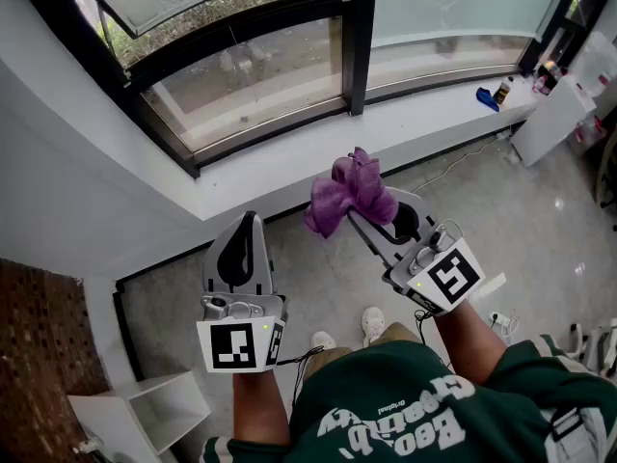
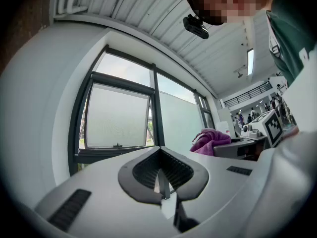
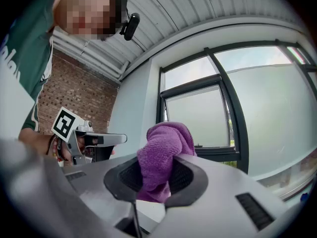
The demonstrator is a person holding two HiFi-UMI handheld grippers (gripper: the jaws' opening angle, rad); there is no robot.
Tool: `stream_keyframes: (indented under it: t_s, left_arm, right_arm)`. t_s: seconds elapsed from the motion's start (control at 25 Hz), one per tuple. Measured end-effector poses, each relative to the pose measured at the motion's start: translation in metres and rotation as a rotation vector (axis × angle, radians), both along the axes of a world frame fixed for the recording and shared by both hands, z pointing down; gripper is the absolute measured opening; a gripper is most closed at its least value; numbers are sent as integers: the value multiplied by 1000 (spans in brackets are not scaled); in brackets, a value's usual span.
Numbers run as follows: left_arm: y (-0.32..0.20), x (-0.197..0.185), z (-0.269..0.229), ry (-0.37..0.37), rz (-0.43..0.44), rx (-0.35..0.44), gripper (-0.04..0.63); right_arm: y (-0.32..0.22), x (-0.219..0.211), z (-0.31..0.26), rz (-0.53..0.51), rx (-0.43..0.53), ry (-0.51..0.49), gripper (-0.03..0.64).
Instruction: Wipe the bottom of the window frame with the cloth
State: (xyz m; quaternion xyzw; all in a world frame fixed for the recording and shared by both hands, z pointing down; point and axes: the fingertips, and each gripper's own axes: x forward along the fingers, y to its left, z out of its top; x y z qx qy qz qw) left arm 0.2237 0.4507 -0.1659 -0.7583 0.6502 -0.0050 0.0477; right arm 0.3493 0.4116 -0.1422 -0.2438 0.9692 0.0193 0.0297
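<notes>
A purple cloth is bunched in my right gripper, which is shut on it and held in the air short of the window. In the right gripper view the cloth sticks up out of the jaws. My left gripper is beside it to the left, shut with nothing in it; its jaws meet in the left gripper view. The black bottom of the window frame runs above a white sill, beyond both grippers.
A blue item and a small bottle sit on the sill at the far right, next to a white cabinet. A brick wall and a white box are at lower left. Grey tiled floor lies below.
</notes>
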Motion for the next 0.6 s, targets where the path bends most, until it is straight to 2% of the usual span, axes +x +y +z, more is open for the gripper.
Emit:
stream_keyframes:
  t_s: [0.6]
  left_arm:
    - [6, 2, -10, -30, 31, 10, 8]
  right_arm:
    - [8, -1, -16, -1, 39, -49, 100]
